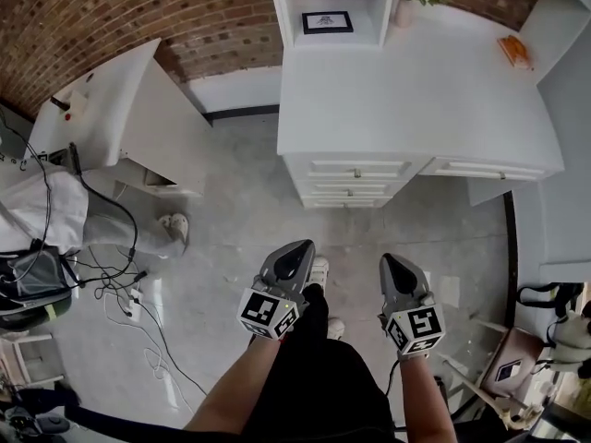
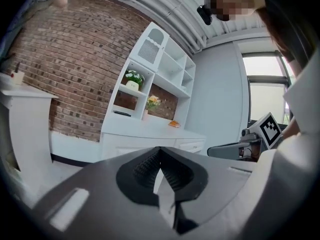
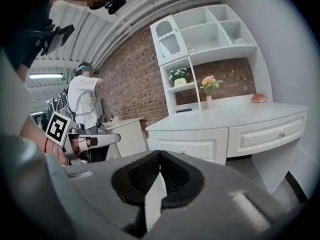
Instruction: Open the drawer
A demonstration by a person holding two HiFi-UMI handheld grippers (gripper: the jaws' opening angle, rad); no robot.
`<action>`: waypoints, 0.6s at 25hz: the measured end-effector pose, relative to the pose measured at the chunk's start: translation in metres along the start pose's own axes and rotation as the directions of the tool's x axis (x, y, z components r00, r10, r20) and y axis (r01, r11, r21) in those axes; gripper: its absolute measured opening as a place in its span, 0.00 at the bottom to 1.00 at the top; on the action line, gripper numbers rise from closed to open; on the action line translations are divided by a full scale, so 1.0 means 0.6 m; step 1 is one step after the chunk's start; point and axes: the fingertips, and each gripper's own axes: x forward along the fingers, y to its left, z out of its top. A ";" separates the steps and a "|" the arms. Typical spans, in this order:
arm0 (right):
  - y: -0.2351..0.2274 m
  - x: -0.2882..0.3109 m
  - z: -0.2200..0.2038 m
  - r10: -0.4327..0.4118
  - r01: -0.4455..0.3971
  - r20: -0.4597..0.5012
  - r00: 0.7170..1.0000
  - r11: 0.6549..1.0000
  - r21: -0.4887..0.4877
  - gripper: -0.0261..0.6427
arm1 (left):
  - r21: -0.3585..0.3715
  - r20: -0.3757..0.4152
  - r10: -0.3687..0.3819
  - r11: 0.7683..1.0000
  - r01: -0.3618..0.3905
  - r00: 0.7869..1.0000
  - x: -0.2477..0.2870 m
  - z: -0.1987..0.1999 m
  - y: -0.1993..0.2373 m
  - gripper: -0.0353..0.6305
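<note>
1. The top drawer [image 1: 355,168], white with a panelled front and small knobs, sits closed under the smooth white tabletop [image 1: 406,90].
2. The left hand-held gripper [image 1: 300,249] and right hand-held gripper [image 1: 390,261], grey with ribbed pads, are both clenched on nothing over the concrete floor [image 1: 240,220], well apart from the drawer.

The head view looks steeply down from high up, with the white wooden corner desk [image 1: 416,90] far ahead. Both gripper views sit low, facing nearly level at that same desk and the red brick wall [image 2: 60,74].
</note>
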 end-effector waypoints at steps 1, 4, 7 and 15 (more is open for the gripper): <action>-0.005 0.015 -0.002 0.001 -0.001 0.000 1.000 1.000 0.002 0.04 | -0.004 -0.004 -0.006 1.000 0.006 1.000 0.014 -0.006 0.008 0.06; -0.016 0.060 -0.015 0.007 -0.007 0.002 1.000 1.000 0.010 0.04 | -0.021 -0.013 -0.016 1.000 0.015 1.000 0.048 -0.021 0.030 0.06; -0.021 0.104 -0.036 0.017 -0.017 -0.004 1.000 1.000 0.026 0.04 | -0.041 -0.019 -0.006 0.999 0.005 1.000 0.077 -0.035 0.057 0.06; -0.040 0.200 -0.084 0.015 -0.015 0.002 1.000 1.000 0.028 0.04 | -0.048 0.006 -0.026 0.998 0.026 1.000 0.155 -0.087 0.109 0.06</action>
